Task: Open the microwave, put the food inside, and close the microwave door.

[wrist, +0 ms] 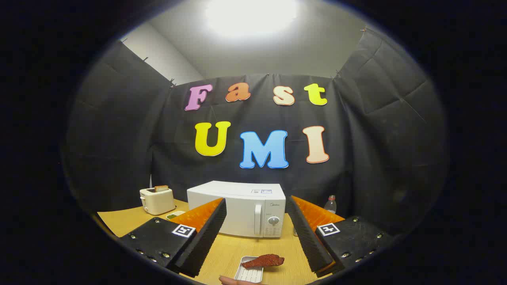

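Microwave point(237, 208): door closed, mid-worktop.
Food point(263, 261): on tray point(246, 274), near edge, outside.
Tongs point(255, 233): released, empty.
Progress: nothing done.

Gripper point(255, 229) held level, facing forward, raised above table height. Fingers spread wide apart, nothing between them, no contact with any object. Left finger point(206, 237) and right finger point(307, 233) angle inward toward far ends, ribbed inner pads facing each other across gap. Square marker tag on top of each finger base. Fingertip of person's hand point(233, 280) visible just below, between finger bases.
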A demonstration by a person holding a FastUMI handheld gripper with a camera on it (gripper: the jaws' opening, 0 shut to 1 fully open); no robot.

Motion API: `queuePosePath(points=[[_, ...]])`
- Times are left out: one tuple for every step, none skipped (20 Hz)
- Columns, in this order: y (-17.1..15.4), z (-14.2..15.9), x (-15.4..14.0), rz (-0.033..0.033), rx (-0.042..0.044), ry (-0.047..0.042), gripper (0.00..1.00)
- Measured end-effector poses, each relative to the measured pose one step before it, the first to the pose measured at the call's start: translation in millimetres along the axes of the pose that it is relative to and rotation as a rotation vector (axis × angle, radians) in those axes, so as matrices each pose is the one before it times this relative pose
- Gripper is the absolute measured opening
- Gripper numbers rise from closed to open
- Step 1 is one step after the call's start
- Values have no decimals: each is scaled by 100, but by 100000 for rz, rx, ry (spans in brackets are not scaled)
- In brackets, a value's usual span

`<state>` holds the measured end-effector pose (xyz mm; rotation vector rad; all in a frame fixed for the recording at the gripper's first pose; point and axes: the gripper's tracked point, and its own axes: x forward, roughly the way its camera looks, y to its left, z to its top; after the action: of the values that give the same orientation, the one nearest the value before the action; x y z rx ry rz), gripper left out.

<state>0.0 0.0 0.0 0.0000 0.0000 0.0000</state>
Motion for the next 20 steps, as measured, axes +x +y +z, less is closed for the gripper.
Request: queuePosePath(points=[[-90, 35, 8, -115, 603, -442, 96], [-44, 284, 115, -150, 1498, -842, 96], [167, 265, 141, 472, 1393, -1435, 96], [15, -89, 114, 21, 1369, -215, 96], [-118, -651, 99, 33, 1067, 1282, 96], [123, -570, 69, 574, 424, 1900, 96], [282, -412, 34, 883, -193, 1526, 96], [230, -48, 43, 483, -669, 335, 96], [84, 172, 110, -341, -888, -340, 96], [137, 19, 34, -87, -720, -647, 96], [454, -114, -17, 436, -565, -495, 96], [385, -115, 56, 657, -433, 25, 96], [375, -234, 91, 877, -457, 34, 96], [254, -304, 144, 687, -622, 603, 96], [132, -368, 227, 274, -539, 788, 96], [167, -239, 326, 138, -463, 637, 96], [0, -417, 297, -287, -612, 653, 96], [1, -296, 408, -199, -625, 339, 96], [161, -313, 523, 286, -242, 216, 96], [135, -298, 601, 442, 495, 459, 96]])
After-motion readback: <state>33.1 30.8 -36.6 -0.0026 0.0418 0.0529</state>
